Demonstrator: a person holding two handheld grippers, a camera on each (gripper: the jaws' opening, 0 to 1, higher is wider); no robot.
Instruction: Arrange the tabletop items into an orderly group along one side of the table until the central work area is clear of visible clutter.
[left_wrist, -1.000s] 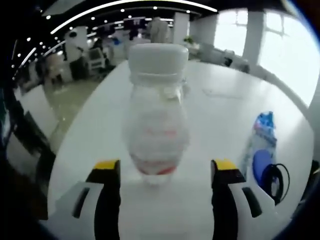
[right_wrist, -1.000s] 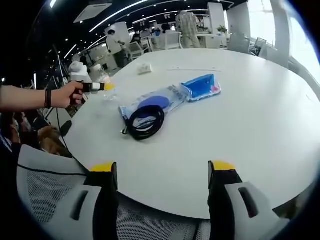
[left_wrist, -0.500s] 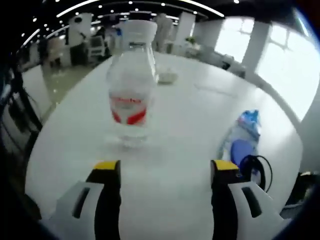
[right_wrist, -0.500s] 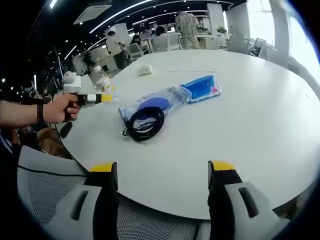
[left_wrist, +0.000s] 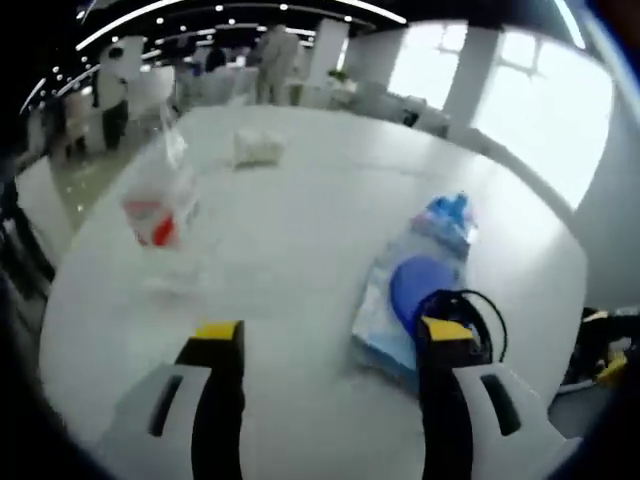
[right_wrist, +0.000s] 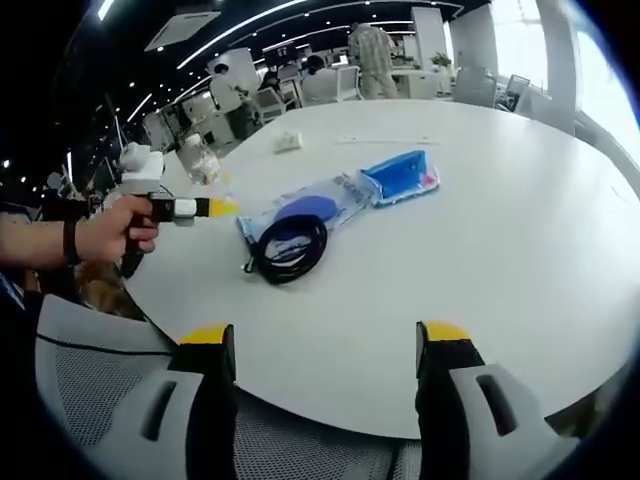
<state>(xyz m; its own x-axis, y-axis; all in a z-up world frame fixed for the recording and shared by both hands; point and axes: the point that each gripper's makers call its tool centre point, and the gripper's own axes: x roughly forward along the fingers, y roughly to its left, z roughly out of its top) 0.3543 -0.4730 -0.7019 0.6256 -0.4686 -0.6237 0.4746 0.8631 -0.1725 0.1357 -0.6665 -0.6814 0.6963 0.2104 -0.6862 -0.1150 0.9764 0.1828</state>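
One clear plastic bottle (left_wrist: 160, 195) with a red label stands on the white round table (left_wrist: 300, 230), blurred, leaning a little in the left gripper view, long axis near upright, neck toward the room behind. One flat plastic packet with a blue disc (left_wrist: 415, 295) lies beside it, long axis running away from the camera; one black cable coil (left_wrist: 465, 320) rests on its near end. One blue pouch (right_wrist: 402, 176) touches the packet's far end. One small white object (left_wrist: 257, 147) sits farther back. Left gripper (left_wrist: 325, 335): jaws apart, holding nothing; a second ago the bottle stood between them, now it is off to the left. Right gripper (right_wrist: 325, 340): jaws apart, empty, at the table edge
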